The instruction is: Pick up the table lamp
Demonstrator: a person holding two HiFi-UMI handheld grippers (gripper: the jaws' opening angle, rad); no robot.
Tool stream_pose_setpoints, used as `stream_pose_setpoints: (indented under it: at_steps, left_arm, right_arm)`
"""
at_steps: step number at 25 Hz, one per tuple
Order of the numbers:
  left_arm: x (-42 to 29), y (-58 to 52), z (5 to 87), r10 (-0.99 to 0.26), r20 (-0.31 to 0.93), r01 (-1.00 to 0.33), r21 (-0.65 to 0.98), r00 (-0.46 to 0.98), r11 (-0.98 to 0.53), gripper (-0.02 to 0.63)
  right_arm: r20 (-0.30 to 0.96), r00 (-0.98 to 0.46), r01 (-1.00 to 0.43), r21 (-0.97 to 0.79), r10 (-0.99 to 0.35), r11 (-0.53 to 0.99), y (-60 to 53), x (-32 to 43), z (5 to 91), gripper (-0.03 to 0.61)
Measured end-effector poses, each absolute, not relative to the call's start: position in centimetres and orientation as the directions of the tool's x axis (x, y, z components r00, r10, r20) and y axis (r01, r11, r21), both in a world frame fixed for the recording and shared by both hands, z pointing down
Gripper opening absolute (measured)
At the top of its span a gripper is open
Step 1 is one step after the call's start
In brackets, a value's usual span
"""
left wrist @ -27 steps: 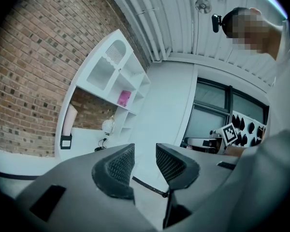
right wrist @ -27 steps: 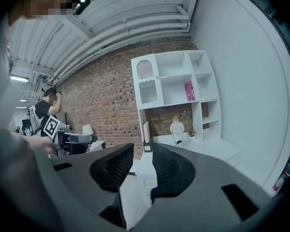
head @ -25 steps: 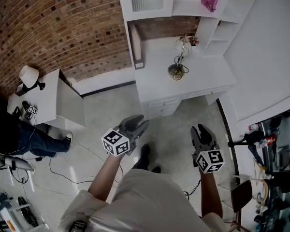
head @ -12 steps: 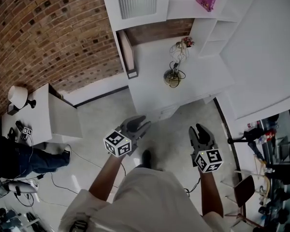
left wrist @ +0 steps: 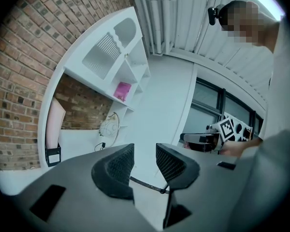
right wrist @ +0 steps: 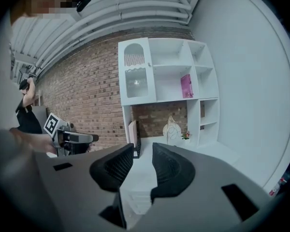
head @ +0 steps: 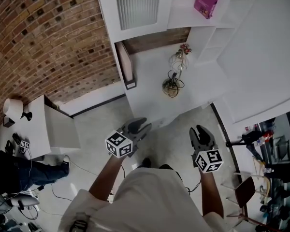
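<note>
Both grippers hung over the floor, well short of the white desk (head: 147, 81): the left gripper (head: 141, 125) had its jaws parted with nothing between them, and the right gripper (head: 197, 129) was parted and empty too. The table lamp (head: 173, 79) stood upright on the desk under the shelves, base down, long axis vertical, its shade near a small flower pot (head: 185, 48). Print on the pink book (head: 206, 0) was too small to read, and the marker cubes (head: 118, 144) showed only black-and-white squares.

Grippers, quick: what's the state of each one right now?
Left gripper: open, holding nothing.
Right gripper: open, holding nothing.
</note>
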State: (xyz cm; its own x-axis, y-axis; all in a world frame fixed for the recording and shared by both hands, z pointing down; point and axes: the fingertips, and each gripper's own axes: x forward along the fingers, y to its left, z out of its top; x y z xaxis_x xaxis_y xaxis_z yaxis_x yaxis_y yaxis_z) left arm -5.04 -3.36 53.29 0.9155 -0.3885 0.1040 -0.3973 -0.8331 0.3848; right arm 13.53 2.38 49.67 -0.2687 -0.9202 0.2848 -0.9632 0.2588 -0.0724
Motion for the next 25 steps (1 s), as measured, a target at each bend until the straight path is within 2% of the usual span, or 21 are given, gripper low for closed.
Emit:
stream_pose_setpoints:
  at_steps: [13,25]
  left_arm:
    - [-3.4,-6.7,54.3,-0.392,0.114,-0.403,0.411,0.913,-0.818,0.150]
    - [1.2,-14.3,54.9,-0.472,0.144,-0.487,0.410,0.870,-0.771,0.156]
  right_arm:
    - [0.278,-0.299,-0.954,-0.083,-0.913,0.288,-2.4,14.4,49.8,0.135]
    - [0.279,-0.398,-0.918,-0.118,-0.874,0.380,-12.4,19.1,50.9,0.135]
